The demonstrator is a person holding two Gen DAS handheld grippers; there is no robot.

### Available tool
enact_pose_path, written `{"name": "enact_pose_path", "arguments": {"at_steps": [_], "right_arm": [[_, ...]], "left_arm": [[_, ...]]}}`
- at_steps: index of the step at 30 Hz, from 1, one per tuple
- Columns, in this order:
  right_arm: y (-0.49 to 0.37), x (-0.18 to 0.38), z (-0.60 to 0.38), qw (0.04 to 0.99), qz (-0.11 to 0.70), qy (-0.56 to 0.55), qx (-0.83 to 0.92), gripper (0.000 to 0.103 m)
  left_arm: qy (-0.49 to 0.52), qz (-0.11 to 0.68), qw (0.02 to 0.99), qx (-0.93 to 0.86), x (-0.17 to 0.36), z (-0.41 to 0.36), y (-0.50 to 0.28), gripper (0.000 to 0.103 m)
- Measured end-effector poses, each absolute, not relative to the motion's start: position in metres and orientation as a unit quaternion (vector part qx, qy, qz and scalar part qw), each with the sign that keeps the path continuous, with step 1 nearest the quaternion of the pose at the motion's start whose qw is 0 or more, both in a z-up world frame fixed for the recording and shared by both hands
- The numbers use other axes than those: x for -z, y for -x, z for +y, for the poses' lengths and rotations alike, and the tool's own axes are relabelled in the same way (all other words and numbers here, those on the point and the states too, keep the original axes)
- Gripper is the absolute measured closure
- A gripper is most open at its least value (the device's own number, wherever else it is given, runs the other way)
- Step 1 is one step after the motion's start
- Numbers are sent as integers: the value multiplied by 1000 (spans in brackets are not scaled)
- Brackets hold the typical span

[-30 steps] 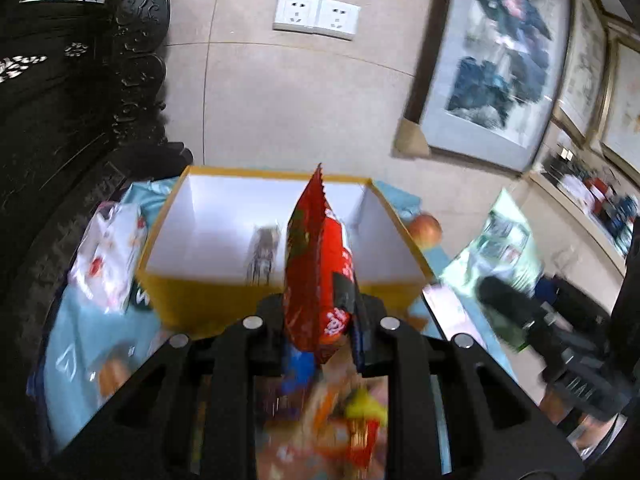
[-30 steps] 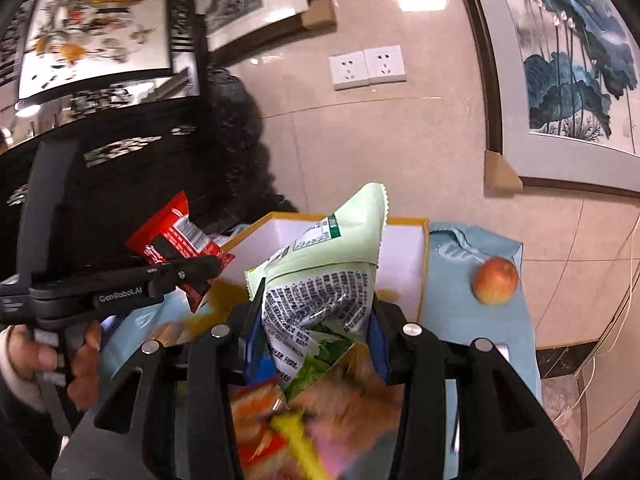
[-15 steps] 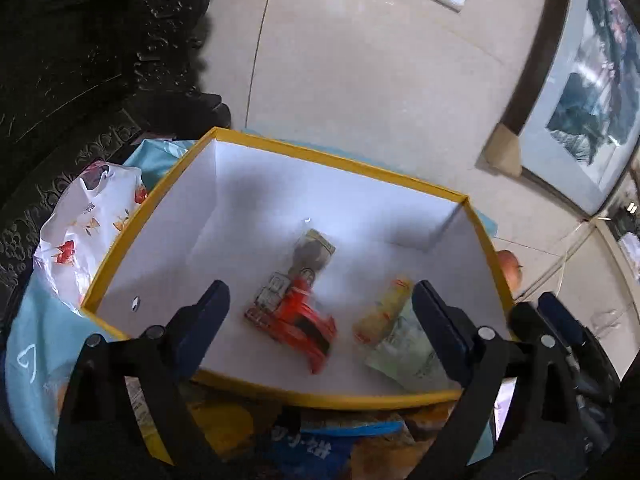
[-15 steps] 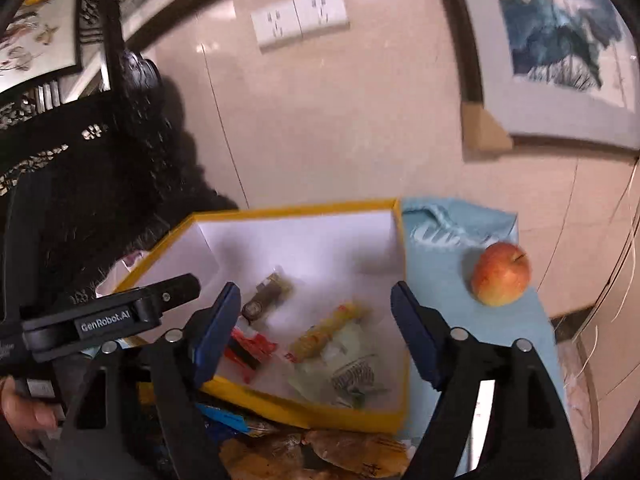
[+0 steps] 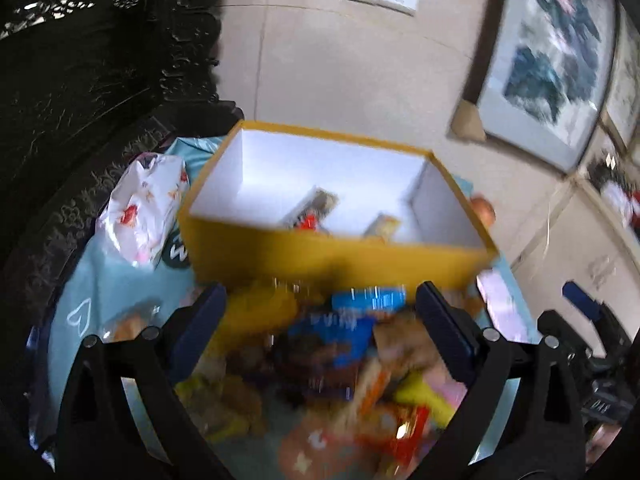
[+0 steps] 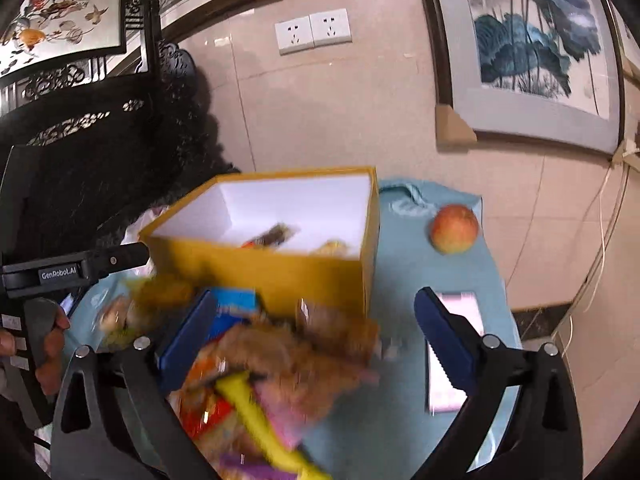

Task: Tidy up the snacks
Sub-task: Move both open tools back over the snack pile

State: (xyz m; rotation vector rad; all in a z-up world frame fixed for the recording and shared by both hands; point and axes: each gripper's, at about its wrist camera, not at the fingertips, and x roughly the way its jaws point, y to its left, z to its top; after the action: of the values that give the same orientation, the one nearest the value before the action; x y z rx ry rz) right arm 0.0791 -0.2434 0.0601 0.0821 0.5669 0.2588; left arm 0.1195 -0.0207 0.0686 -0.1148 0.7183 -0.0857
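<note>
Two grippers, left [image 5: 318, 320] and right [image 6: 314, 324], have their jaws opening wide and gripping nothing, each over a blurred snack pile [image 6: 272, 364] with the yellow box [image 6: 280, 272] of dropped snacks just beyond, an apple [image 6: 455, 229] farther right, and "GenRobot.AI" readable on the left gripper's side.

A round red-and-yellow apple [image 6: 455, 229] rests on the pale blue cloth [image 6: 432, 276] that covers the tabletop. Near it a flat pink-white rectangular card [image 6: 452, 352] lies on the same cloth. On the beige tiled wall [image 6: 360, 112] sits a white double power socket [image 6: 313, 31]. A grey-framed painting of blue lotus leaves [image 6: 532, 40] leans to its right. Dark carved wooden furniture [image 5: 92, 80] stands at the left.
</note>
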Motion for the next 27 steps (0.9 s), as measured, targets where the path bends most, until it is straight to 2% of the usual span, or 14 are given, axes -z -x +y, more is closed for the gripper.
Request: {"name": "enact_pose_path", "arguments": {"at_steps": [8,19,21,23,27], "right_arm": [[-20,-13,-245,937,329,-5,-120,1],[13,11,-288,918,361,-109,-122,1],[17,11,-290,917,359,-119,-128,1],[19,11,-289,916,358,-120,-133,1],[20,13,-283,914,360,-117,-146,1]], "left_arm": [[15,388,919,63,-19,-40,-58,4],[-14,474,873,114,52,-84,-25,5],[-8,475,872,117,55,-85,-26,9],[7,486,865,123,60,-84,-33,30],[4,485,867,117,62,-90,-43,39]]}}
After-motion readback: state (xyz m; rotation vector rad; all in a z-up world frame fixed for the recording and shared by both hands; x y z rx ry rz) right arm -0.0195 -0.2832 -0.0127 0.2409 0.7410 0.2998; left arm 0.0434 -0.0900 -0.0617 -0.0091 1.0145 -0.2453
